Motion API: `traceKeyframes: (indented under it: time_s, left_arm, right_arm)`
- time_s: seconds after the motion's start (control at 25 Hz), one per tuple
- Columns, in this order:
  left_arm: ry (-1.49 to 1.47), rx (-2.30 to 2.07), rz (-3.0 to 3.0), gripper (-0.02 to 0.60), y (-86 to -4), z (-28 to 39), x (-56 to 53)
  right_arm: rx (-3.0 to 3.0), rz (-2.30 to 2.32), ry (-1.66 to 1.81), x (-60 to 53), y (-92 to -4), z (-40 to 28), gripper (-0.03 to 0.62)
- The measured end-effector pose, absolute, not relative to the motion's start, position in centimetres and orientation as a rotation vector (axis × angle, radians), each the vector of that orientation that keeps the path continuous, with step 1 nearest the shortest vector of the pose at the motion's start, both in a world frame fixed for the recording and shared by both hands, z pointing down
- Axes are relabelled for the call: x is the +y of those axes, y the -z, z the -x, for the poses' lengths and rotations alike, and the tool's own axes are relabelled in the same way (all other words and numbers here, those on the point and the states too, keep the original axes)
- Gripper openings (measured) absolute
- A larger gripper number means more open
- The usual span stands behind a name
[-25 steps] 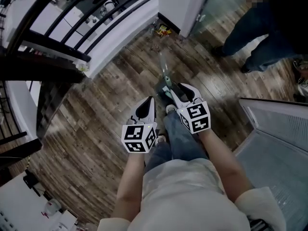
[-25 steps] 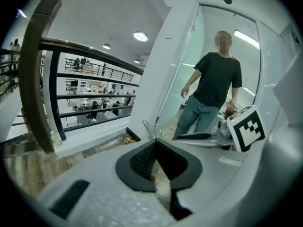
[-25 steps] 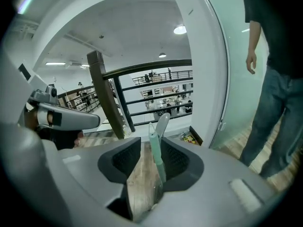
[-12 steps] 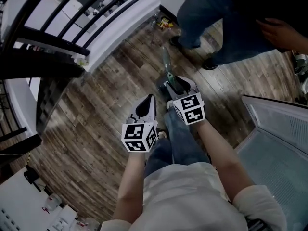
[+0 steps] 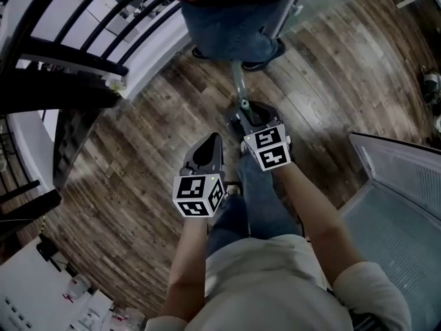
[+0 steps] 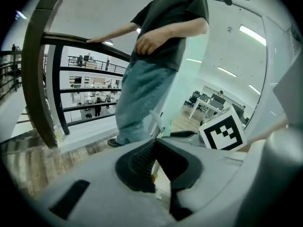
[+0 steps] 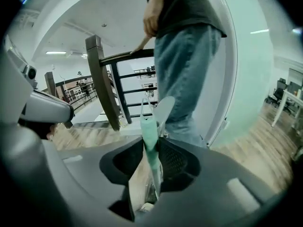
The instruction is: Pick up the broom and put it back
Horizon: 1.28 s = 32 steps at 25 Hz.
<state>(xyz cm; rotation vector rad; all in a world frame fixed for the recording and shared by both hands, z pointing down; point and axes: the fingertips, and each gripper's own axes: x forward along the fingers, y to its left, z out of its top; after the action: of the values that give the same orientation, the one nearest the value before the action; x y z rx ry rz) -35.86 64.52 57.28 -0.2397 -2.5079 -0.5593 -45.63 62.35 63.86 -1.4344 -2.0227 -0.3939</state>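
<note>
The right gripper's (image 7: 150, 143) jaws have just been closing, and the pale green handle of the broom (image 7: 147, 126) stands between them. Both tips lie against it, so they are clamped on it. In the head view this gripper (image 5: 249, 111) points down and away from the wearer, and the broom (image 5: 239, 85) runs on past the tips as a thin, slanting shaft. Its brush end cannot be made out in any view.

The left gripper's (image 6: 156, 141) jaws are together at the tips with nothing between them. It hangs just beside the right one, a little nearer the wearer's body (image 5: 216, 142), and is clear of the broom.

Below both grippers are the wearer's legs (image 5: 258, 198) in jeans, on a floor (image 5: 138, 164) of dark wood planks.

Just past the far end of the handle stands another person (image 7: 184, 70) in jeans and a dark shirt, with one hand on a dark railing (image 6: 40, 79). The railing (image 5: 69, 54) runs along the left of the head view. A pale green glass wall (image 7: 251, 79) rises to the right of that person. At the wearer's right side lies a grey panel (image 5: 400, 205).
</note>
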Motion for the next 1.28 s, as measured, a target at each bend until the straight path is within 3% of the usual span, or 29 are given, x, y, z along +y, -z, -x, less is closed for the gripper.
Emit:
traceKeyframes:
  time_s: [1.28]
  left_arm:
    - [0.542, -2.555, 0.143, 0.006, -53.6, 32.6, 62.0]
  right_arm:
    - [-2.130, 1.323, 0.526, 56.2, -60.7, 42.2, 0.095]
